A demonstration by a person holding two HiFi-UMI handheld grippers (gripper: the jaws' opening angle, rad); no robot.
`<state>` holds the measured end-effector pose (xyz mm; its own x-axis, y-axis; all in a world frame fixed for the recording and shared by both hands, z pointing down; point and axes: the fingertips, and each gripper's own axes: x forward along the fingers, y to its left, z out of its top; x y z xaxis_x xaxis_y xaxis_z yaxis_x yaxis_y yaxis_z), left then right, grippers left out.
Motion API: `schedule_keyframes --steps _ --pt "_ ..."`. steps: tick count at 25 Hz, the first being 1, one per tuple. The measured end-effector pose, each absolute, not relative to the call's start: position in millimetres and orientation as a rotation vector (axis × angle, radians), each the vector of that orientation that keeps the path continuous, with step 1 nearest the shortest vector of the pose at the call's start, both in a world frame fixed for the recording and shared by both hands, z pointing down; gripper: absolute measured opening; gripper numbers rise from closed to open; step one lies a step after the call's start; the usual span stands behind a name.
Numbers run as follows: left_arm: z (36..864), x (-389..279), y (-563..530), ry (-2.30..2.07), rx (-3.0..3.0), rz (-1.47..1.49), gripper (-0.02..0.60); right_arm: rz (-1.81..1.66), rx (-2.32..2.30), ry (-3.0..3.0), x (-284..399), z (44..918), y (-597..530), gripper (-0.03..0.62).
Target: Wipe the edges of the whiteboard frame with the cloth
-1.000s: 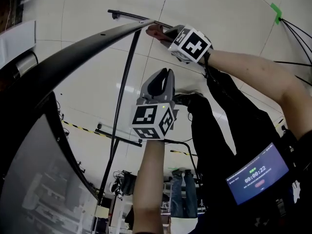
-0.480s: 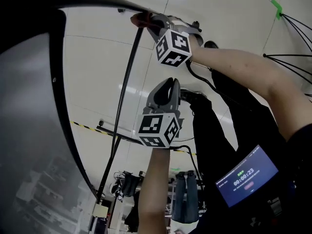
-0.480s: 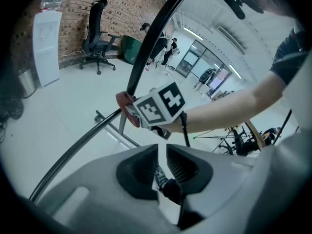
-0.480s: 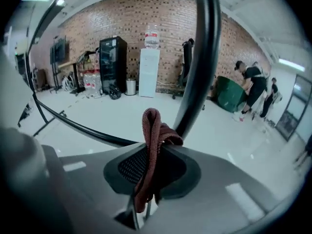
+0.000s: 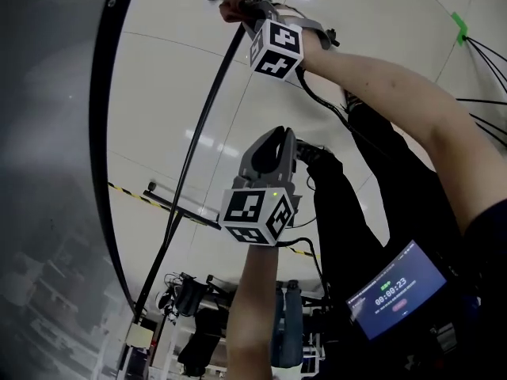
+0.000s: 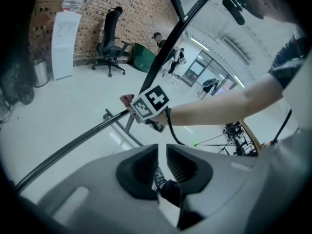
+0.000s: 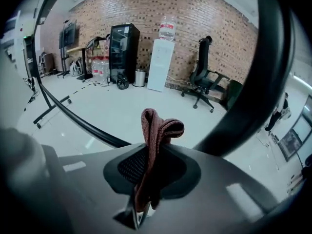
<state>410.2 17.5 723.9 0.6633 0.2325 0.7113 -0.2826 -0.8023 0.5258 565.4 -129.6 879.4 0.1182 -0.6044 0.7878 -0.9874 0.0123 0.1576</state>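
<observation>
I am pinching the cloth (image 7: 156,126) in my right gripper (image 7: 153,152) near the whiteboard frame (image 7: 263,82); my left gripper (image 6: 162,155) is hanging slightly open, empty.

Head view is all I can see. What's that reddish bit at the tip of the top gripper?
Observer: It's a cloth. The right gripper view shows the right gripper shut on it, with a folded end sticking up.
Operator: Is the other gripper holding something too?
Observer: No. The left gripper view shows the left gripper with its jaws a little apart and nothing between them.
Operator: What's in the room?
Observer: The right gripper view shows a brick wall, a water cooler and a black chair.
</observation>
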Motion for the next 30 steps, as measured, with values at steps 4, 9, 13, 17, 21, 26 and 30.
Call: schedule_keyframes --steps 4,9,13,17,21,26,30 --pt "724 399 20 -0.083 2.25 1.027 0.051 0.731 1.571 -1.622 546 886 -142 0.057" --pt "723 377 8 -0.144 2.248 0.98 0.051 0.726 1.424 -1.695 514 893 -151 0.057" --pt "722 371 9 -0.226 2.245 0.935 0.051 0.71 1.36 -1.726 509 895 -146 0.057" --pt "720 348 6 -0.327 2.22 0.855 0.051 0.675 1.283 -1.764 482 895 -150 0.058" --pt "728 316 5 -0.39 2.189 0.82 0.051 0.65 1.209 -1.793 447 898 -154 0.058" --pt "732 287 17 -0.42 2.163 0.809 0.051 0.605 1.118 -1.817 413 900 -148 0.058" --pt "725 266 13 -0.466 2.154 0.779 0.051 0.575 1.089 -1.807 394 903 -157 0.058"
